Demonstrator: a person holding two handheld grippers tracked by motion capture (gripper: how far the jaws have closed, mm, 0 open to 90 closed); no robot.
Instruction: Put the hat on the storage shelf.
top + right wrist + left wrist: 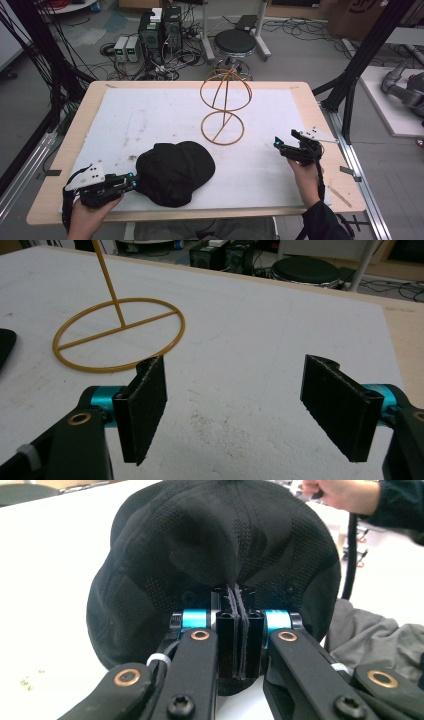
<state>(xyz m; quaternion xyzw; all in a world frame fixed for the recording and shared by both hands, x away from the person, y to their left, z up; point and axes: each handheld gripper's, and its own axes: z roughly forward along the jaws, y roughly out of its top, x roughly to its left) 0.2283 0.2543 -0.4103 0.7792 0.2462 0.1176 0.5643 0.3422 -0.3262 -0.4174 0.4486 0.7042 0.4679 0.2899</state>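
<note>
The left gripper view is showing what the high view cannot: the left gripper (235,630) is clenching its jaws on a fold of the black cap (220,555), pinching the mesh fabric at the cap's edge so the cloth is puckering between the pads. The same view is also catching a hand (340,495) and dark sleeve at the upper right with a cable hanging down from it, and some grey cloth (375,635) lying beyond the cap.

In the high view the black cap (175,172) is lying on the white mat (150,115) covering the wooden counter (75,130), near the front edge and left of centre, with the left gripper (131,181) meeting its left side. Behind it, near the middle, a gold wire hat stand (224,107) is standing upright, a dome on a ring base. The right gripper (278,145) is hovering over the mat's right side, well apart from the cap.

The right gripper view is showing the right gripper (232,407) released, jaws spread wide with bare mat between them, and the stand's ring base (117,335) lying ahead to the left.

The cap is rounded, dark and finely textured.
</note>
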